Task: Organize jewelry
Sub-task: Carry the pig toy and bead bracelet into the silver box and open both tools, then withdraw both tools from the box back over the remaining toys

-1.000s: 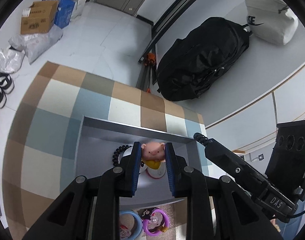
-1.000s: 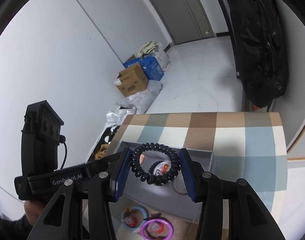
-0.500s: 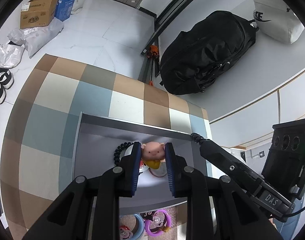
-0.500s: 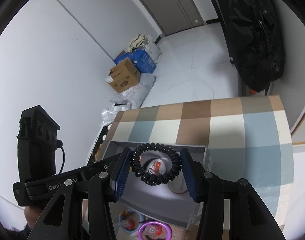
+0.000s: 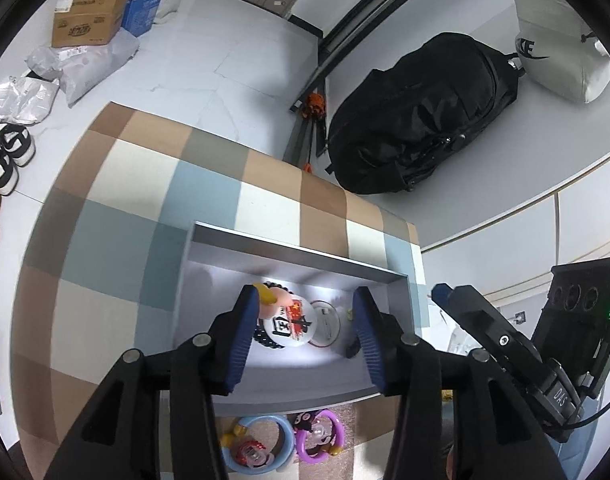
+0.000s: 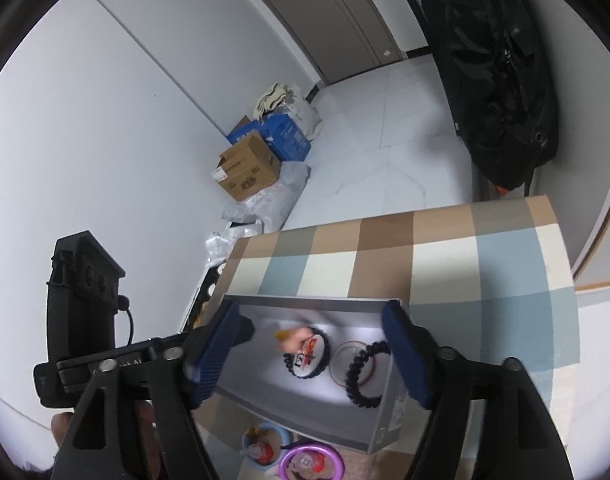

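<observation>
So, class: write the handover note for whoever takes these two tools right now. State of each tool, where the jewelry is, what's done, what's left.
Left tool: open, jaws just opened; the pig charm is dropping from it into the grey box.
Right tool: open, jaws just opened; the black bead bracelet is released and lies inside the box by the right wall.
Done: another bead bracelet and round badges are in the box.
Left: the blue ring and purple ring sit on the checked cloth in front of the box.
</observation>
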The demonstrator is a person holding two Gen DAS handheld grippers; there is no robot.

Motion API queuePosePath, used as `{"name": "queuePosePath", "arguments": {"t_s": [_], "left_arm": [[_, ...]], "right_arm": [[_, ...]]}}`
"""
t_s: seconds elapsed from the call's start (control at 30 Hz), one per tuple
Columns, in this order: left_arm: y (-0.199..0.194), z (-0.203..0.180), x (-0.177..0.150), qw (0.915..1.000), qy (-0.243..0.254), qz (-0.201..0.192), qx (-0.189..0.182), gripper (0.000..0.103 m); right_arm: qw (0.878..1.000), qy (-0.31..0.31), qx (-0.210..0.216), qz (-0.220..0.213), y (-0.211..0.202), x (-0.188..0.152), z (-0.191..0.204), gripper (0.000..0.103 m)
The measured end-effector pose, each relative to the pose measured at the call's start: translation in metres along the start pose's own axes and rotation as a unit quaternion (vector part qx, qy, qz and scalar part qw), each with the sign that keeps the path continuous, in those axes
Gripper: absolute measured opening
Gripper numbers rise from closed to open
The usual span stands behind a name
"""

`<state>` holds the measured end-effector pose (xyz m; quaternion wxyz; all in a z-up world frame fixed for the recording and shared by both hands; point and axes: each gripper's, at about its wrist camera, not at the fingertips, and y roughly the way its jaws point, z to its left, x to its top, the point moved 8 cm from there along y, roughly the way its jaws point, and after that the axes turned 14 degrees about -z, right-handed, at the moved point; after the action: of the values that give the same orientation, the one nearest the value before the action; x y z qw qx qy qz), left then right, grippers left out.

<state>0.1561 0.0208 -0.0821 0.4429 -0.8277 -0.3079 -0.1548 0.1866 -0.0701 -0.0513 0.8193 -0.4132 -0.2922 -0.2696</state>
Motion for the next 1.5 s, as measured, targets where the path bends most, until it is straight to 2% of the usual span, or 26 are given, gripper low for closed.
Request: {"name": "queuePosePath", "arguments": {"t_s": [0.07, 0.13, 0.4, 0.63, 0.73, 0.8, 0.97, 1.07, 1.17, 1.3, 1.5], "left_arm": [[-0.004, 0.0, 0.001, 1.0, 0.002, -0.009, 0.002, 0.056], [-0.006, 0.0, 0.001, 0.9999, 0.007, -0.013, 0.004, 0.06], [-0.016, 0.003, -0.002, 0.9992, 0.026, -0.023, 0.021, 0.06], [-0.032, -0.002, -0.001, 0.9976, 0.042, -0.052, 0.019, 0.061], [-0.041, 0.001, -0.002, 0.9948, 0.06, -0.071, 0.042, 0.08], [-0.048, 0.003, -0.002, 0.9921, 0.07, -0.091, 0.051, 0.08], [-0.057, 0.006, -0.011, 0.9872, 0.096, -0.104, 0.073, 0.081], [-0.064, 0.003, -0.018, 0.9766, 0.144, -0.121, 0.104, 0.081], [-0.067, 0.001, -0.028, 0.9709, 0.173, -0.124, 0.109, 0.081], [-0.069, 0.003, -0.042, 0.9716, 0.185, -0.11, 0.099, 0.081], [-0.071, 0.013, -0.061, 0.9755, 0.179, -0.088, 0.093, 0.081]], "right_arm": [[1.0, -0.003, -0.003, 0.001, -0.001, 0.0, 0.0, 0.082], [1.0, -0.007, -0.005, 0.002, -0.002, -0.001, -0.001, 0.082], [1.0, -0.024, -0.017, -0.006, -0.012, -0.003, -0.003, 0.094], [0.999, -0.045, -0.018, -0.014, -0.022, -0.006, 0.0, 0.1], [0.998, -0.06, -0.01, -0.018, -0.025, -0.007, 0.006, 0.101], [0.997, -0.072, -0.008, -0.023, -0.03, -0.008, 0.01, 0.101], [0.996, -0.083, -0.008, -0.04, -0.042, -0.013, 0.015, 0.103], [0.995, -0.091, -0.013, -0.04, -0.047, -0.02, 0.015, 0.103], [0.993, -0.106, -0.019, -0.038, -0.053, -0.028, 0.016, 0.103], [0.992, -0.12, -0.029, -0.034, -0.062, -0.041, 0.016, 0.103], [0.99, -0.133, -0.047, -0.001, -0.064, -0.068, 0.006, 0.103]]}}
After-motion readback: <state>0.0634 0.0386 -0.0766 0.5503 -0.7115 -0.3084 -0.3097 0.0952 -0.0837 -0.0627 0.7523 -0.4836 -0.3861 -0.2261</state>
